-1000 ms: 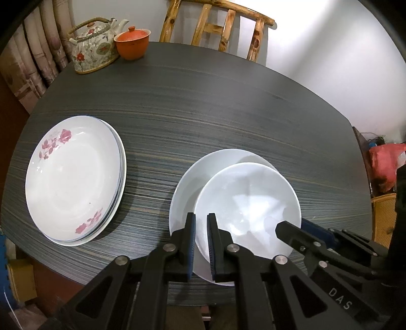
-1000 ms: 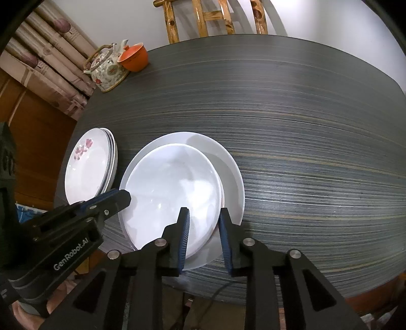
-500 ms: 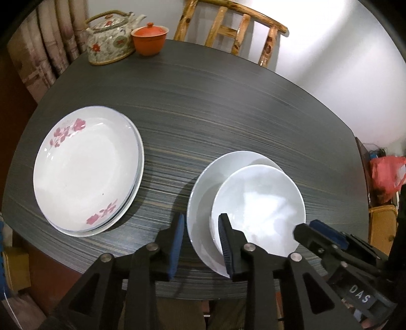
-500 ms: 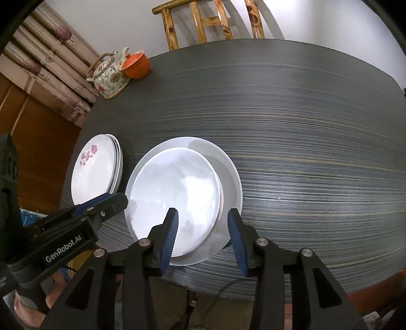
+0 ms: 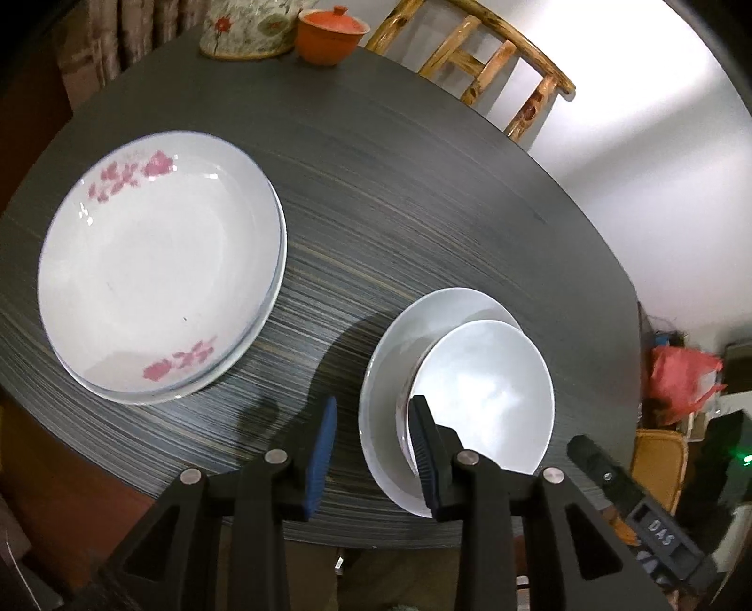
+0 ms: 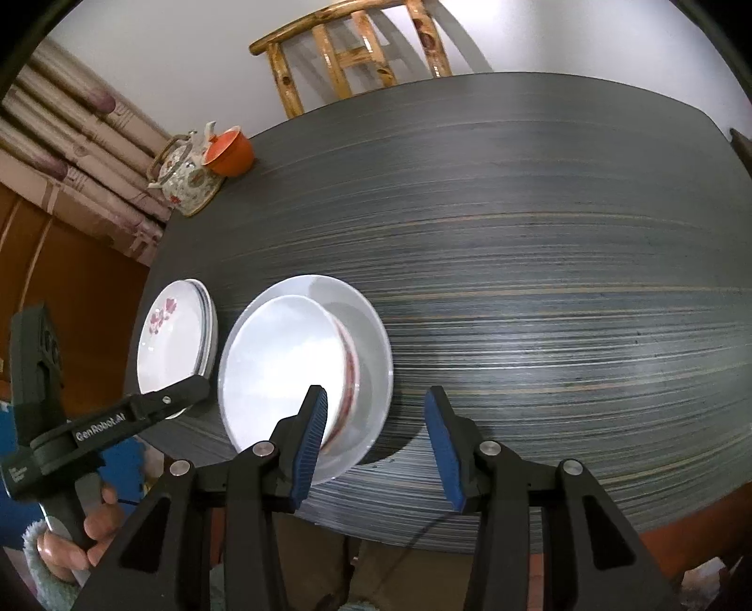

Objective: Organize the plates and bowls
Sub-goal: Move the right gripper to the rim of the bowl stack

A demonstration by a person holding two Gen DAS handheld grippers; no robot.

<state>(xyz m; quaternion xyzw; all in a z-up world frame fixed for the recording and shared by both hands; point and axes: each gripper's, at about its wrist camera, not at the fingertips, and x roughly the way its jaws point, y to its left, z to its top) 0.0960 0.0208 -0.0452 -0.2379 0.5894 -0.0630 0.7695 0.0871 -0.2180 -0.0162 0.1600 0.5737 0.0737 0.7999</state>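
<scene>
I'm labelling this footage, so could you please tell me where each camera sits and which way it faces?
Left wrist: on the left tool, looking steeply down over the table's near edge at the flowered plates and the white bowl; its own open fingers and the right tool's tip show.
Right wrist: on the right tool, facing down at the bowl in the white plate; its open fingers, the left tool and the hand gripping it show.
Shared: both plate stacks, bowl, teapot, orange lidded cup, wooden chair.
</scene>
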